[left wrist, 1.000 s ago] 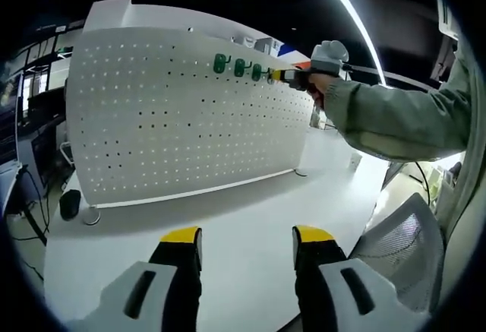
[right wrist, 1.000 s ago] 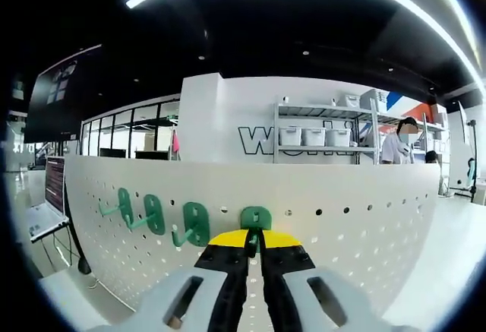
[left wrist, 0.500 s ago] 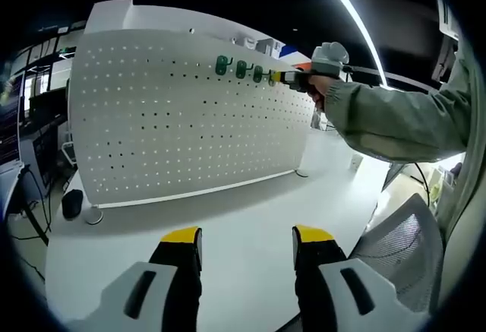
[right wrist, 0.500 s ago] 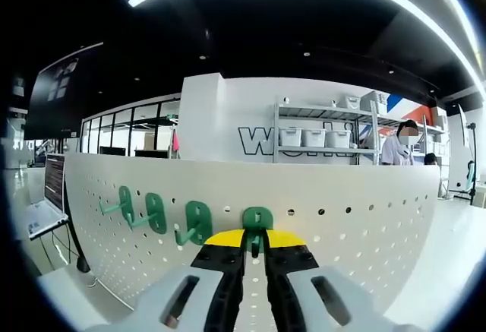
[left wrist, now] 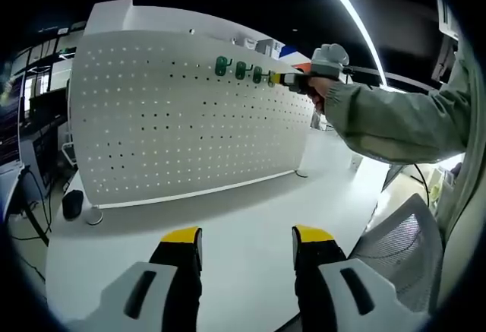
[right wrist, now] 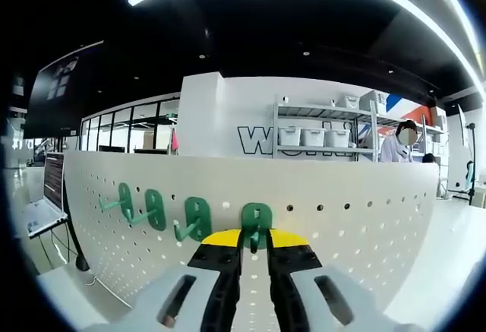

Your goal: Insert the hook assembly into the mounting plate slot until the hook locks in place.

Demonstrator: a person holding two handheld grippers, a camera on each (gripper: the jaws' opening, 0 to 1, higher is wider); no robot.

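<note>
The white perforated mounting plate stands upright on the table. Three green hooks hang in a row along its top holes. A fourth green hook sits against the plate right of them, its prong between the jaws of my right gripper. Those jaws stand a little apart on either side of the prong. In the left gripper view the right gripper is at the hook row, held by a gloved hand. My left gripper hangs open over the table, far below the plate.
The white table runs under the plate to a front edge. A grey mesh chair stands at the right. A dark round object lies near the plate's left foot. Behind the plate are shelves with bins and a person.
The right gripper's jaws have parted slightly around the fourth hook's prong, where they were tight on it. The left gripper has stayed still.
</note>
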